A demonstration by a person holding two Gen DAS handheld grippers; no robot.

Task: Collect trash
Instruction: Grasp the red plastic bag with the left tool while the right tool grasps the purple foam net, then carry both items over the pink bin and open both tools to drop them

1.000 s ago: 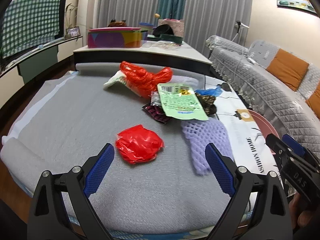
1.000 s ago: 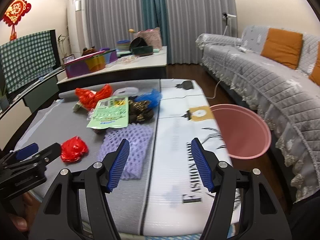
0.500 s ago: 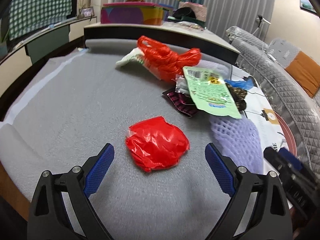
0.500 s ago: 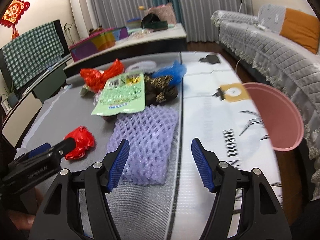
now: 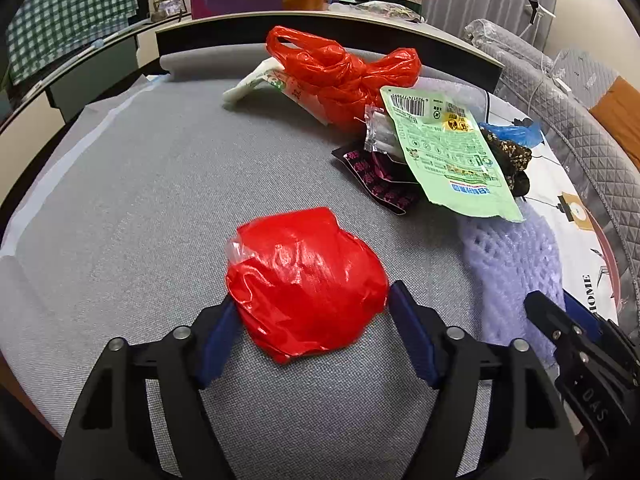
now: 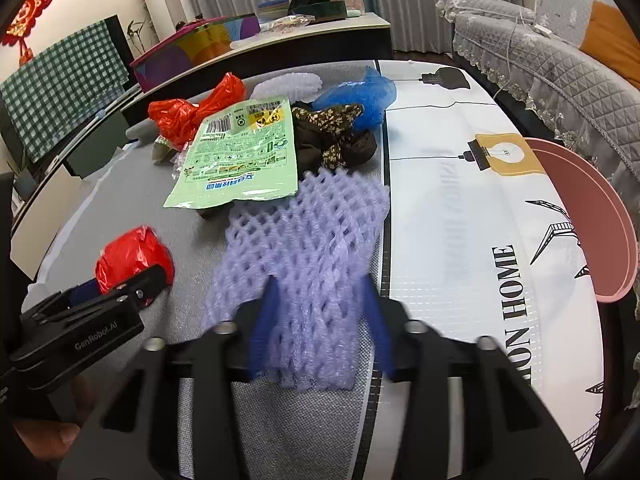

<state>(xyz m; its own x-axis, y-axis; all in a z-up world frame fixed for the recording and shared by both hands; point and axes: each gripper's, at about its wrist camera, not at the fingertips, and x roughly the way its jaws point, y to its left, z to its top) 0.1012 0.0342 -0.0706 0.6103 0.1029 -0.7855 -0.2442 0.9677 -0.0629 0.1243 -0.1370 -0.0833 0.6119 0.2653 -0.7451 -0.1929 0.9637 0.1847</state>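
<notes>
Crinkled, glossy red plastic, balled into a rounded wad (image 5: 306, 284), lies low in the middle of the left wrist view on coarse grey woven cloth (image 5: 160, 184). The left gripper (image 5: 308, 322) straddles its near edge, blue ribbed pads touching its flanks as the jaws close. In the right wrist view a lilac foam net sleeve (image 6: 304, 248), soft with diamond-shaped holes, sprawls down the centre; the right gripper (image 6: 320, 320), motion-blurred, has its jaws closing on the sleeve's near end, the foam bunched between the pads. Above it lie a flat, shiny pale-green packet (image 6: 240, 160), a knotted orange-red bag (image 6: 192, 112), a dark floral cloth (image 6: 332, 136) and a blue film bag (image 6: 360, 96). At the right edge curves a smooth pink bin (image 6: 592, 216), beside a glossy white printed mat (image 6: 460, 220).
</notes>
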